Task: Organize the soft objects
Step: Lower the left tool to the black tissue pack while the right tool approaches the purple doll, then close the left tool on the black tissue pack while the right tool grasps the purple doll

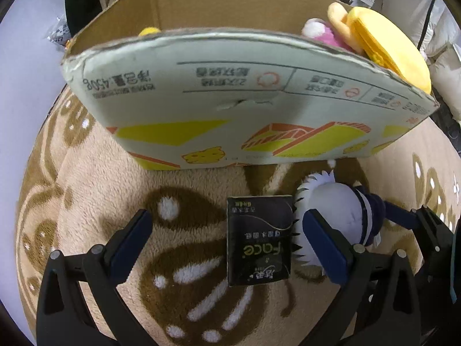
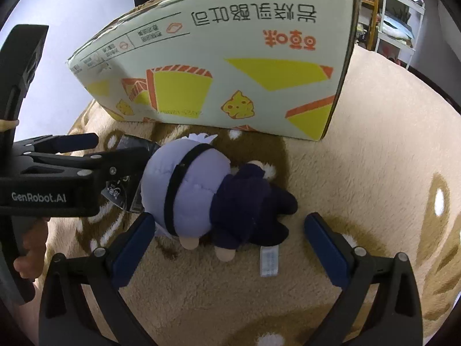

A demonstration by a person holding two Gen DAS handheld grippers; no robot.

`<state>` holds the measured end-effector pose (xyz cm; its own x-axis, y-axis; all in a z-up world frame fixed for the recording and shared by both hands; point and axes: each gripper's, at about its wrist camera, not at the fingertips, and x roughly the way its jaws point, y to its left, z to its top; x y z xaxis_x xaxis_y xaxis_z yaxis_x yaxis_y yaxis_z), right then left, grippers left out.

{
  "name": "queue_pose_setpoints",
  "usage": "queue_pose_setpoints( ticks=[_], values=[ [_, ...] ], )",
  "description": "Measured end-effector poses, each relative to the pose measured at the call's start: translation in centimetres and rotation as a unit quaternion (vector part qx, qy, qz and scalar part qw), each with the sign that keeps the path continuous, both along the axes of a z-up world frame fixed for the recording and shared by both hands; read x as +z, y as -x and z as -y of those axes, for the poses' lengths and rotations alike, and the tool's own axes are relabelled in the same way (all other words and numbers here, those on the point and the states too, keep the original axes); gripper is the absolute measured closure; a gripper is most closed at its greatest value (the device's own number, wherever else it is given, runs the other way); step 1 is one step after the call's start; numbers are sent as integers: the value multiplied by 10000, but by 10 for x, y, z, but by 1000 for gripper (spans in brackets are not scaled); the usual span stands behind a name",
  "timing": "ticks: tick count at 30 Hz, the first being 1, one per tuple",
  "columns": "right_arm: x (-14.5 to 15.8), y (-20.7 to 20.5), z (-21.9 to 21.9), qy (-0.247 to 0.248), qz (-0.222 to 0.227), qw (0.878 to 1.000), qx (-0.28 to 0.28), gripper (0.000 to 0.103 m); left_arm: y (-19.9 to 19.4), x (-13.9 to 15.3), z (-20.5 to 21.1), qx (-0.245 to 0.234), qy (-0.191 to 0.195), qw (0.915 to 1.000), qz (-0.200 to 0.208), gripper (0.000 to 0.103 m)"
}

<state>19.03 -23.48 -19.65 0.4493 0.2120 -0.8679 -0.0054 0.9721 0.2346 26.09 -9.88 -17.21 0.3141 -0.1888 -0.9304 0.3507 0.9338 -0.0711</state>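
While both of my grippers hovered low over the patterned fleece rug, neither one held anything. My left gripper had its jaws spread wide, and the black tissue pack lay flat on the rug between them, nearer the right finger and touching neither pad. My right gripper was likewise spread wide. Its task object, the plush doll with pale hair and dark navy clothing, lay on the rug just ahead of the fingertips, its head close to my left finger and its feet pointing into the gap. A white sewn tag rested between the fingers. Beyond both items stood the cardboard box, with a yellow plush and a pink plush showing above its rim.
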Motion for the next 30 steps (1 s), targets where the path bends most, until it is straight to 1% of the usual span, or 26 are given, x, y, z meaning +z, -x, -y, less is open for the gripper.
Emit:
queue_pose_setpoints(
  ticks=[6,11,15,16,17,18,19,20,21,22,23,25,26,27,28,30],
  values=[
    [-2,2,-2,71,58,10000,20,0,-15,-7,0,26,-134,9999,-82,0],
    [-2,2,-2,44,75,10000,4,0,-11,-15,4,-56,-408,9991,-120,1],
    [-3,2,-2,20,91,10000,-19,0,-9,-19,4,12,-342,9994,-58,1],
    [-3,2,-2,35,114,9999,-19,0,-8,-20,4,25,-316,9995,-62,2],
    [-3,2,-2,46,125,9999,-17,0,-6,-21,3,28,-323,9995,-30,8],
    [-2,3,-1,59,136,9999,-17,0,0,-19,1,27,-353,9994,24,17],
    [-1,4,-1,77,165,9998,-17,0,2,-17,1,23,-381,9992,99,20],
    [-1,5,-2,80,187,9998,-17,0,4,-16,0,15,-349,9993,131,27],
    [0,5,-2,70,219,9997,-4,0,5,-14,-1,4,-300,9994,158,39],
    [1,5,-2,51,260,9996,16,1,6,-11,-2,-7,-264,9994,202,47],
    [3,6,-1,-18,283,9996,53,6,7,-8,-4,-25,-219,9994,259,58],
    [6,6,3,-142,320,9994,58,10,8,-2,-8,-18,-173,9994,298,59],
    [7,6,6,-240,355,9991,8,16,9,0,-10,-11,-163,9994,312,59],
    [9,7,9,-331,381,9987,-15,24,11,1,-12,-9,-168,9993,331,59],
    [10,7,13,-464,394,9981,-73,24,13,3,-13,-7,-187,9992,358,59],
    [13,8,16,-573,387,9975,-117,28,17,8,-13,-6,-220,9989,425,59]
  ],
)
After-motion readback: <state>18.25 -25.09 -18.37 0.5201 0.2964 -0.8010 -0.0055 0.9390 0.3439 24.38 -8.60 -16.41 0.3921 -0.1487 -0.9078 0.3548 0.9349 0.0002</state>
